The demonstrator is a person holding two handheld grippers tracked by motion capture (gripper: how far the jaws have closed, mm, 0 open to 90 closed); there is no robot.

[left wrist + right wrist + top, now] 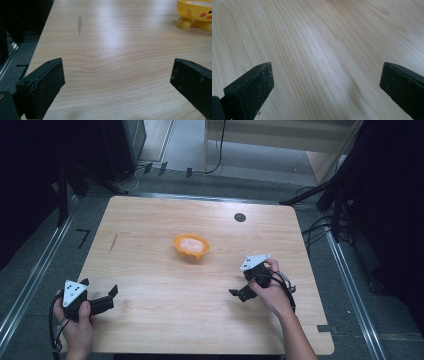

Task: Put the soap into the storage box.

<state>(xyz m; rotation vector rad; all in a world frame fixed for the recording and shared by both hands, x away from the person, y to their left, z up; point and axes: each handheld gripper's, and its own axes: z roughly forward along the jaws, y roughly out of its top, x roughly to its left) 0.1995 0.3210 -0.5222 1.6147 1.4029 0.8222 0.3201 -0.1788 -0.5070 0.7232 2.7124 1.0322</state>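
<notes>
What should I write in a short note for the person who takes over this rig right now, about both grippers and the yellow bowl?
Left gripper: open, holding nothing, low over the near left corner of the table, jaws pointing toward the middle.
Right gripper: open, holding nothing, over the near right part of the table, jaws aimed down at bare wood.
Yellow bowl: stands near the table's centre, apart from both grippers. It has small feet and a painted face; something pale lies inside, too blurred to name.
Done: nothing visible; the bowl is untouched.
Left: probably reach for the bowl. The right gripper looks nearer to it.
</notes>
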